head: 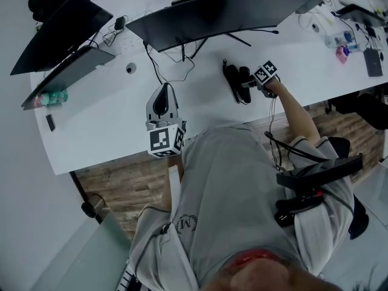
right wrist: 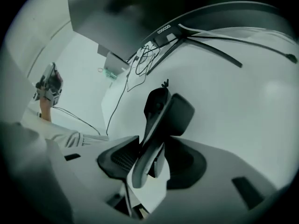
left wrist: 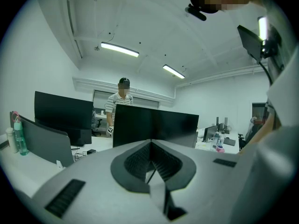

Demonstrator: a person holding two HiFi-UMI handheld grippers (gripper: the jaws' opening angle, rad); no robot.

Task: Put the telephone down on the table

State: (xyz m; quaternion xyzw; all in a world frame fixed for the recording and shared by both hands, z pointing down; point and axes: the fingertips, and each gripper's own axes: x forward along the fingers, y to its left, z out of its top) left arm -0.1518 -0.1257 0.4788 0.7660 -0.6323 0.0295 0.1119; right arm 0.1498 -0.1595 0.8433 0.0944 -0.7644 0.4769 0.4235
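The black telephone handset (head: 233, 82) is at the white table (head: 109, 126), just in front of the curved monitor's stand. My right gripper (head: 247, 83) is shut on it from the right; whether it touches the table I cannot tell. In the right gripper view the telephone (right wrist: 163, 111) stands tilted between the dark pads of the right gripper (right wrist: 156, 144), its broad end pointing away over the tabletop. My left gripper (head: 163, 91) rests near the table's front edge, shut and empty. The left gripper view shows the left gripper (left wrist: 150, 143) with its pads meeting at the tip.
A wide curved monitor (head: 218, 11) spans the back of the table, with cables (head: 176, 62) trailing from it. Two more screens (head: 60, 35) and a green bottle (head: 51, 97) stand at the left. Small bottles and gadgets (head: 342, 38) crowd the right end. A person (left wrist: 122, 99) stands behind the monitors.
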